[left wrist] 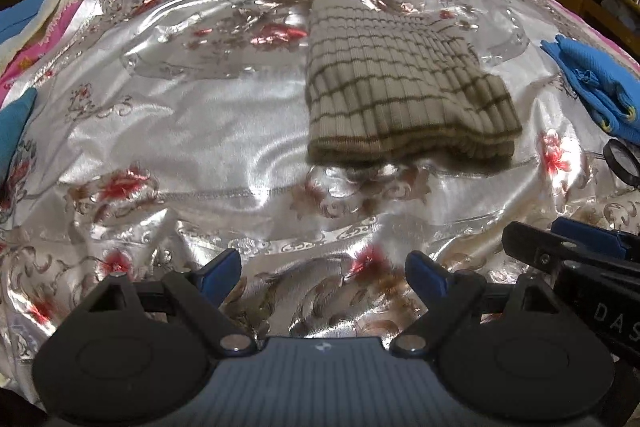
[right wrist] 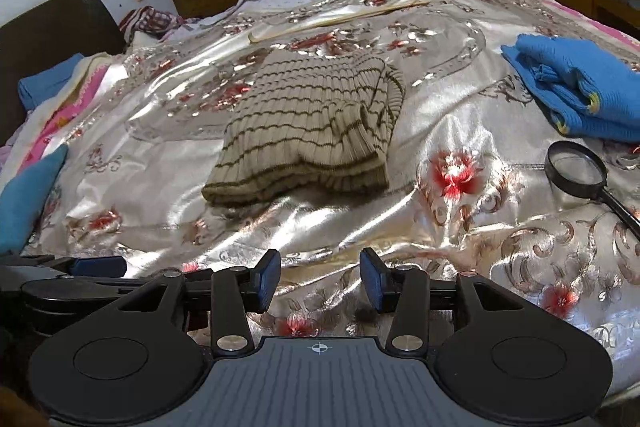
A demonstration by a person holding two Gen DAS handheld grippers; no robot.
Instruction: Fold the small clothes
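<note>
i am going from the left side to the right. at the far left a blue cushion (right wrist: 28,195) is lying on the edge of the bed cover (left wrist: 180,131), well away from the work.

my left gripper (left wrist: 322,277) is hovering low over the shiny cover with its fingers wide apart, and it is holding nothing. the striped sweater (left wrist: 396,91) is lying ahead of it and a little to the right, folded into a thick block, with its near edge not touching the gripper.

my right gripper (right wrist: 320,277) is also standing open, a little less wide i think, and it is empty too. from its view the sweater (right wrist: 312,119) is sitting ahead and slightly left, and the right upper corner is looking loose and curled.

to the right a folded blue cloth (right wrist: 580,87) is lying, and just near it a magnifying glass (right wrist: 576,169).

i am judging that the sweater is almost finished and that the step now is to tidy it or move it beside the blue cloth. to do this well, i am thinking each gripper should come in low from the near edge, one at each corner, and pinch all layers together, not only the top one. the cover is slippery, so a slow pull is better, and the right gripper should stay away from the magnifying glass.
</note>
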